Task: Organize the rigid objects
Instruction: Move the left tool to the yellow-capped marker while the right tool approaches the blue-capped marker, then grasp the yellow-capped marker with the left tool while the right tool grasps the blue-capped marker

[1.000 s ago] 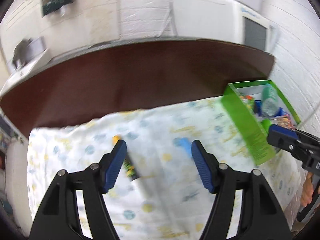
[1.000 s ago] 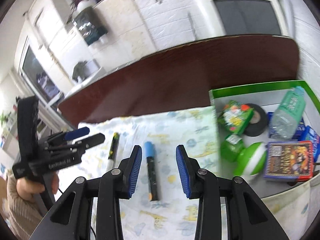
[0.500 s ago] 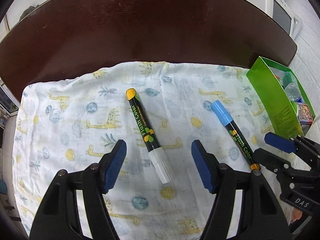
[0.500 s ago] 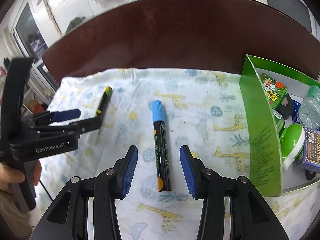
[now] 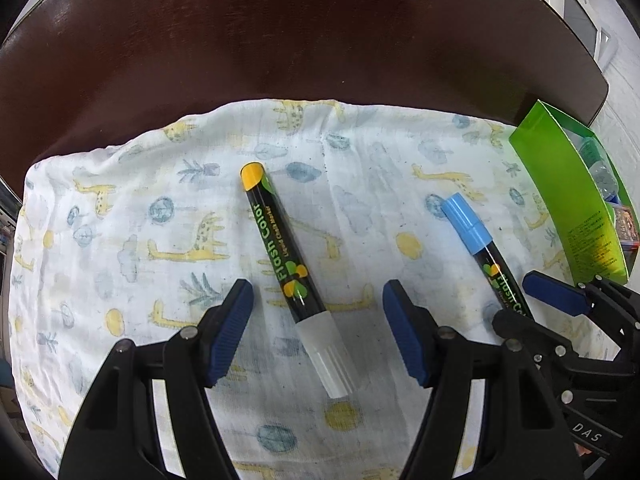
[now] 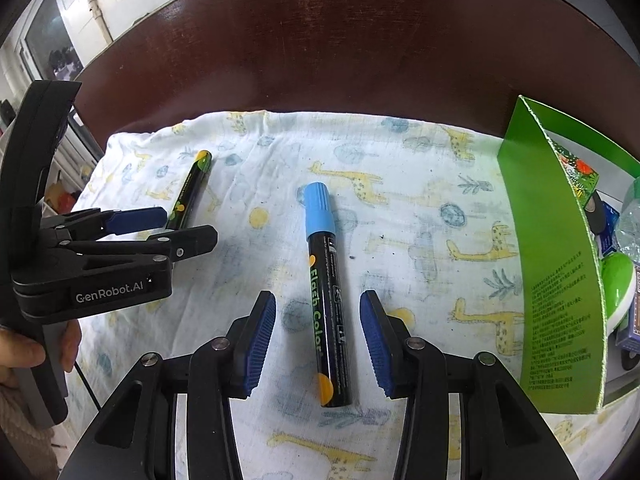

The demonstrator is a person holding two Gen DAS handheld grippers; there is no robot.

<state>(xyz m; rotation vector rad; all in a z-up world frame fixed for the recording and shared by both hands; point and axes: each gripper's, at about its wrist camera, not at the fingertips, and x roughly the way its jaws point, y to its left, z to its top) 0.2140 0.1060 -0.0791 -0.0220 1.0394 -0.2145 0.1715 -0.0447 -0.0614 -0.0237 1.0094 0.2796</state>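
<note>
Two black "Flash Color" markers lie on a giraffe-print cloth [image 5: 120, 240]. The white-capped marker [image 5: 280, 252] with a yellow end lies between the fingers of my left gripper [image 5: 318, 300], which is open and hovers just above it without touching. The blue-capped marker [image 6: 324, 292] lies lengthwise between the pads of my right gripper [image 6: 318, 304], also open, with gaps on both sides. In the left wrist view, the blue-capped marker [image 5: 480, 256] and my right gripper [image 5: 524, 304] appear at the right. The right wrist view shows my left gripper [image 6: 188, 226] over the white-capped marker [image 6: 190, 196].
A green box [image 6: 540, 240] stands at the cloth's right edge and holds a bottle, a green ball, a card box and other small items. The dark wooden table [image 5: 280, 60] stretches beyond the cloth. A hand [image 6: 24, 356] holds the left gripper's handle.
Both grippers have come down and tilted toward the cloth, so each marker now sits closer between its fingers. The right gripper's jaws have widened a little.
</note>
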